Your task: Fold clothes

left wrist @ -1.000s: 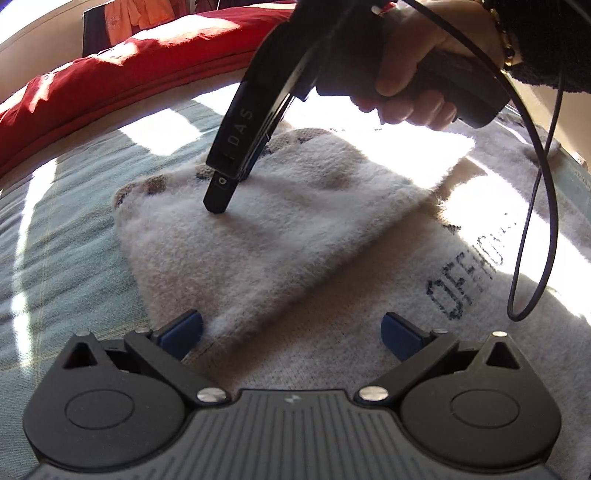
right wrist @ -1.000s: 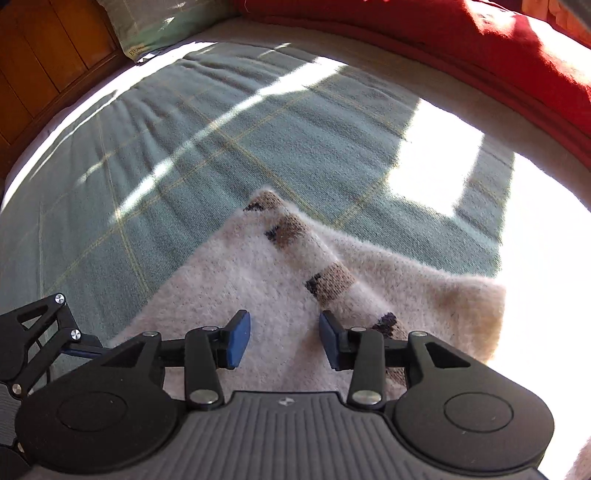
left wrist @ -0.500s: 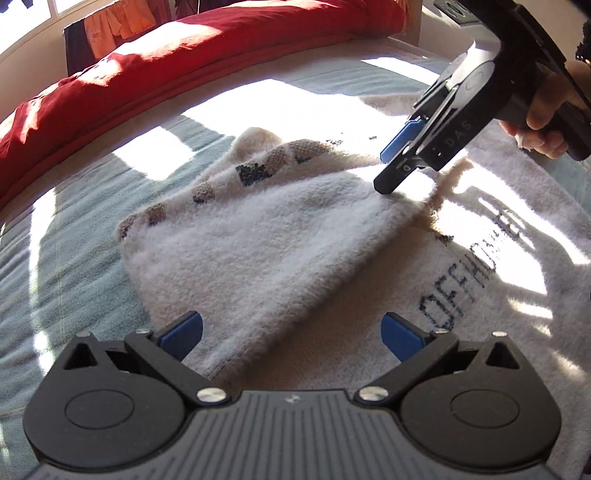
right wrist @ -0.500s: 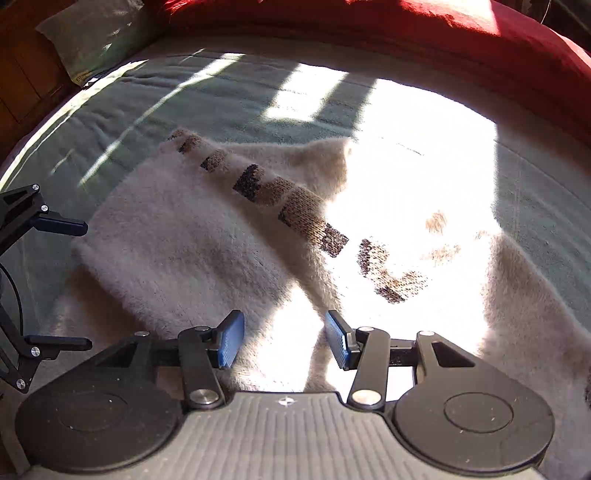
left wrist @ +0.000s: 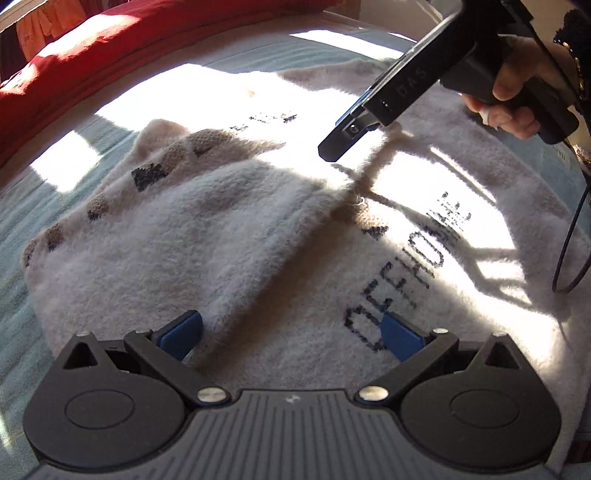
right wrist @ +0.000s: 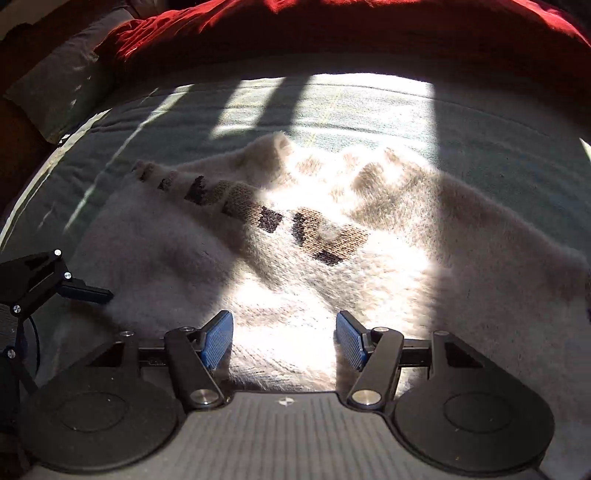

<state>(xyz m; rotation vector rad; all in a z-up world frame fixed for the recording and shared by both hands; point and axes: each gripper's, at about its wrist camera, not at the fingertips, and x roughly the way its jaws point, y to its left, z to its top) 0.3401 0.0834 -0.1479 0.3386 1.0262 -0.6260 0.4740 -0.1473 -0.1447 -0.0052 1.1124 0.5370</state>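
1. My left gripper (left wrist: pixel 291 334): jaws apart, nothing clamped.
2. My right gripper (right wrist: pixel 284 339): jaws opening, nothing between them.
3. Fuzzy cream knit sweater (left wrist: pixel 229 236), one side folded over, lies on green bedspread (right wrist: pixel 332 107).

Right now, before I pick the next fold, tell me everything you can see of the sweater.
The sweater is a fuzzy, cream-white knit lying on the green bedspread. One sleeve is folded diagonally across the body, its brown and dark checked cuff band pointing toward the red blanket. Dark knitted lettering runs across the exposed front. Strong sunlight and shadows fall over it. Neither tool grips it: the left tool is open above the fabric, and the right tool is opening, nothing pinched.
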